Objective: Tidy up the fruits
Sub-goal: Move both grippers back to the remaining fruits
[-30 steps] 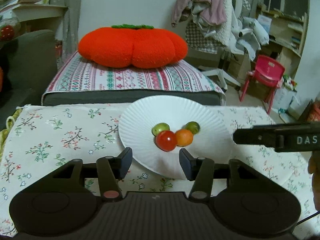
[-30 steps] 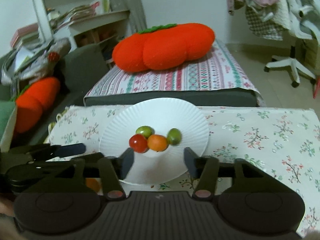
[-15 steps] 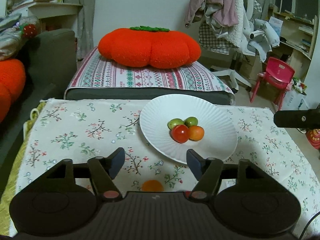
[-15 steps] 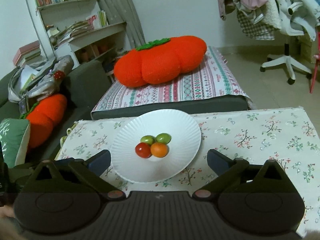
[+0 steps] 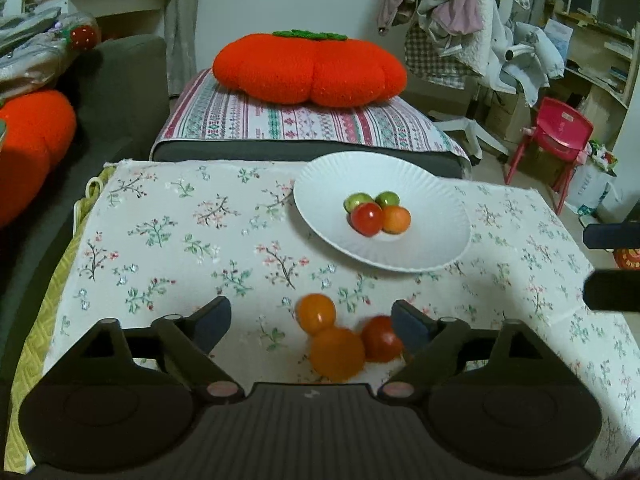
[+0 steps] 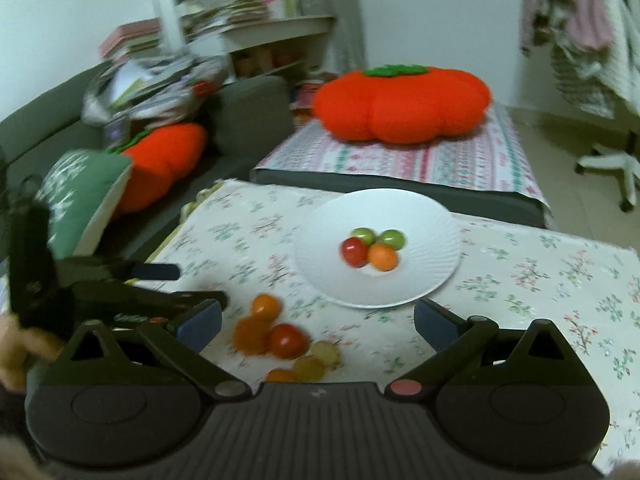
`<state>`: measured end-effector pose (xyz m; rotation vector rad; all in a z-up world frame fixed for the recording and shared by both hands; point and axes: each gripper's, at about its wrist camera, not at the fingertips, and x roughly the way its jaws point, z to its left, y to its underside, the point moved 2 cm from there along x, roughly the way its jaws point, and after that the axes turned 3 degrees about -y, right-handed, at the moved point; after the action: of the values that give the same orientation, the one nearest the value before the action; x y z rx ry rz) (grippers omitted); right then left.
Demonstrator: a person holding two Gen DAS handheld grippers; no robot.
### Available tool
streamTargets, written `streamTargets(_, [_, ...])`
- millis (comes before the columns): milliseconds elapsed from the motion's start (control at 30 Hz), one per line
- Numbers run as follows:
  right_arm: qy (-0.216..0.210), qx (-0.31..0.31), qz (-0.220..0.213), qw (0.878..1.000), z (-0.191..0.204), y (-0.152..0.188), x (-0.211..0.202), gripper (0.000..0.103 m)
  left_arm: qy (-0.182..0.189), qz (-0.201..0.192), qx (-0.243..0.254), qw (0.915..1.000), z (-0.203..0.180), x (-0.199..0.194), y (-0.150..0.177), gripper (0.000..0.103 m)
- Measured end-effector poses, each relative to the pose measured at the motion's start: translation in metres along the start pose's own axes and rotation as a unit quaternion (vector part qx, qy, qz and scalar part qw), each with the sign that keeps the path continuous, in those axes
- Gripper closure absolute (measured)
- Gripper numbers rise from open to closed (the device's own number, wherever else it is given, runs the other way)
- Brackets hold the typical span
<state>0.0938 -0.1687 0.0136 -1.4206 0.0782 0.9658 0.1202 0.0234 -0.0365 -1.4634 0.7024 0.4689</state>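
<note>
A white paper plate (image 5: 424, 248) (image 6: 420, 280) on the flowered tablecloth holds a red fruit (image 5: 367, 219) (image 6: 354, 251), an orange fruit (image 5: 396, 219) and two green ones (image 5: 358, 201). Nearer to me, loose fruits lie on the cloth: a small orange one (image 5: 316, 313) (image 6: 266, 306), a bigger orange one (image 5: 337, 354), a red one (image 5: 381, 338) (image 6: 287, 340) and yellowish ones (image 6: 326, 353). My left gripper (image 5: 311, 320) (image 6: 176, 284) hangs over them, its jaws opening, pads touching nothing. My right gripper (image 6: 317, 324) (image 5: 612, 264) is open wide and empty.
Behind the table stands a striped bench with a big orange cushion (image 5: 308, 68). A grey sofa (image 6: 248, 120) with another orange cushion and a green one (image 6: 80, 196) runs along the left. A red child's chair (image 5: 560, 132) stands at the right. A hand (image 6: 16, 352) holds the left gripper.
Both grippers have drawn back from the plate, so the loose fruits on the cloth have come into view. Both pairs of jaws have spread wider.
</note>
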Motion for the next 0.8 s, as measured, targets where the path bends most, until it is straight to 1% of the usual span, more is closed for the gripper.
streamTargets(100, [-0.011,-0.006,0.016,1.0,0.006,0.008,0.0,0.0,-0.015,0.006,0.02,0.9997,-0.006,0.004,0.007,0.02])
streamTargets(167, [-0.004,-0.014,0.032,0.999,0.008,0.013,0.006,0.0,-0.023,0.015,0.029,0.9992,-0.008,0.008,0.012,0.02])
streamTargets(233, [0.006,-0.018,0.043,0.999,0.01,0.016,0.012,0.001,-0.023,0.025,0.033,0.9989,-0.009,0.012,0.016,0.02])
streamTargets(367, [0.007,-0.009,0.047,0.999,0.01,0.018,0.018,0.001,-0.025,0.039,0.038,0.9982,-0.011,0.02,0.024,0.02])
streamTargets(433, [0.012,-0.005,0.045,0.999,0.01,0.02,0.02,0.007,-0.028,0.046,0.048,0.9974,-0.013,0.023,0.027,0.021])
streamTargets(567, [0.026,-0.004,0.053,0.998,0.01,0.025,0.025,0.012,-0.021,0.046,0.064,0.9967,-0.018,0.027,0.029,0.029])
streamTargets(667, [0.028,-0.003,0.062,0.998,0.009,0.027,0.028,0.02,-0.012,0.051,0.069,0.9962,-0.021,0.031,0.032,0.037])
streamTargets(733, [0.024,-0.006,0.07,0.997,0.01,0.028,0.03,0.029,-0.015,0.055,0.078,0.9953,-0.025,0.035,0.034,0.04])
streamTargets(800, [0.018,-0.011,0.075,0.997,0.013,0.029,0.031,0.031,-0.016,0.053,0.089,0.9945,-0.03,0.038,0.034,0.043])
